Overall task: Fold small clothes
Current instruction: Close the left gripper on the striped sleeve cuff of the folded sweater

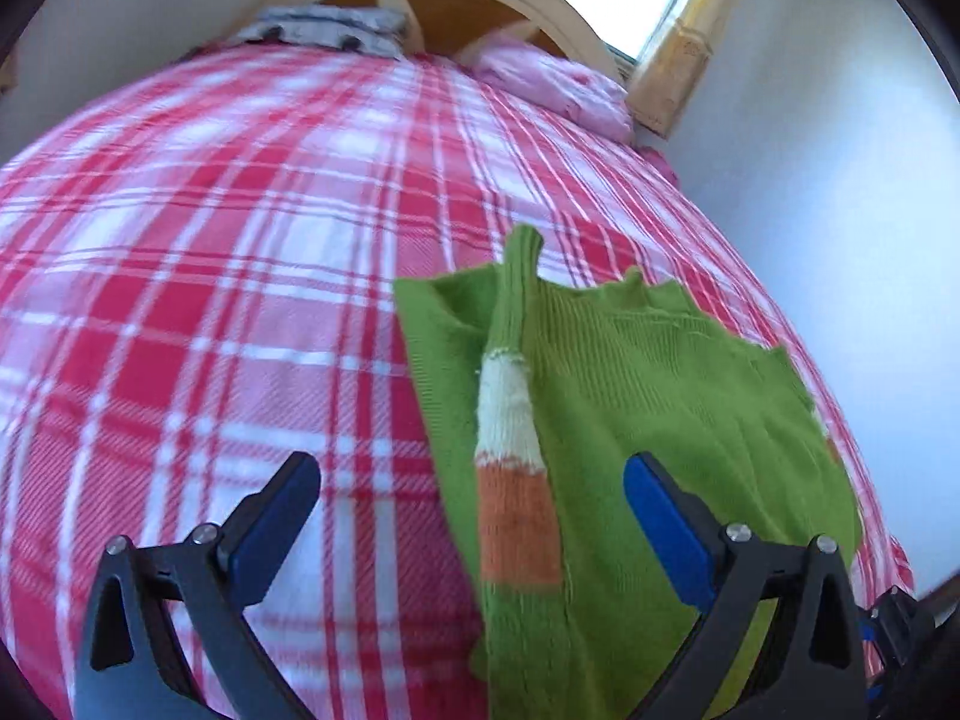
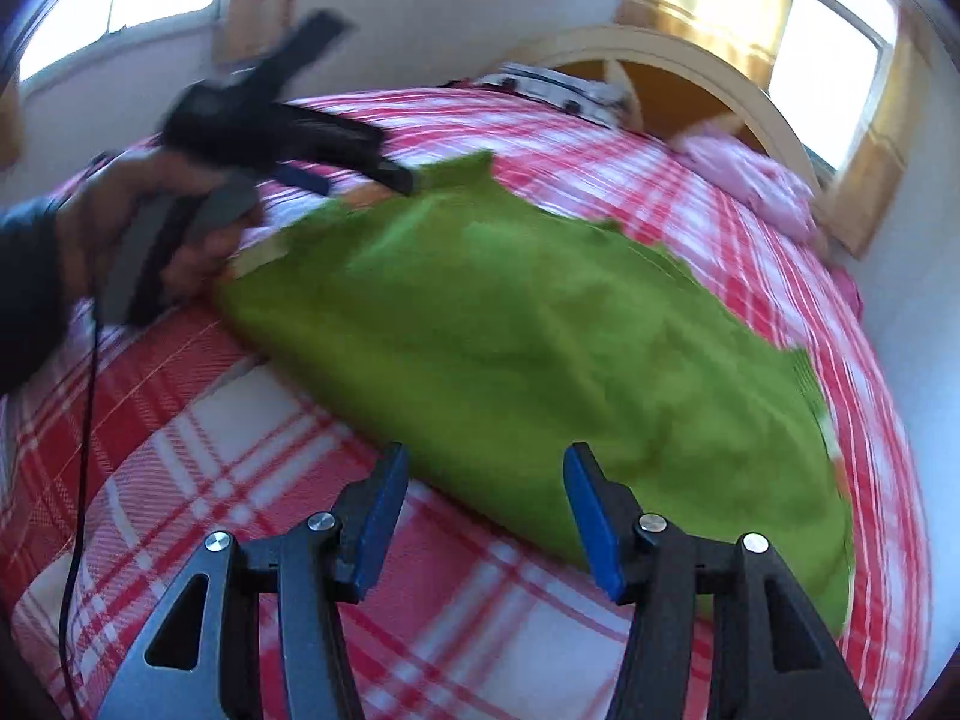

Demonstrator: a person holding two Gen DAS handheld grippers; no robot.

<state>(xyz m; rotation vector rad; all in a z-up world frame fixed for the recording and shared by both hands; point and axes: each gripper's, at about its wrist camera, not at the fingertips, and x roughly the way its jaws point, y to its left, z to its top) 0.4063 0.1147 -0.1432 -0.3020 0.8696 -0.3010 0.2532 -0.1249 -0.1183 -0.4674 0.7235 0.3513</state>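
Lying on plaid bedspread [image 1: 240,276], green sweater [image 1: 648,384], L claw [image 1: 471,495] & R claw [image 2: 486,489] both wide apart, gripping nothing.

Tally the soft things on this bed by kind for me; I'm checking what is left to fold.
Green knitted garment with a striped sleeve: 1
Pink pillow: 1
Grey patterned folded bedding by the headboard: 1
Red and white plaid bedcover: 1
Total: 4
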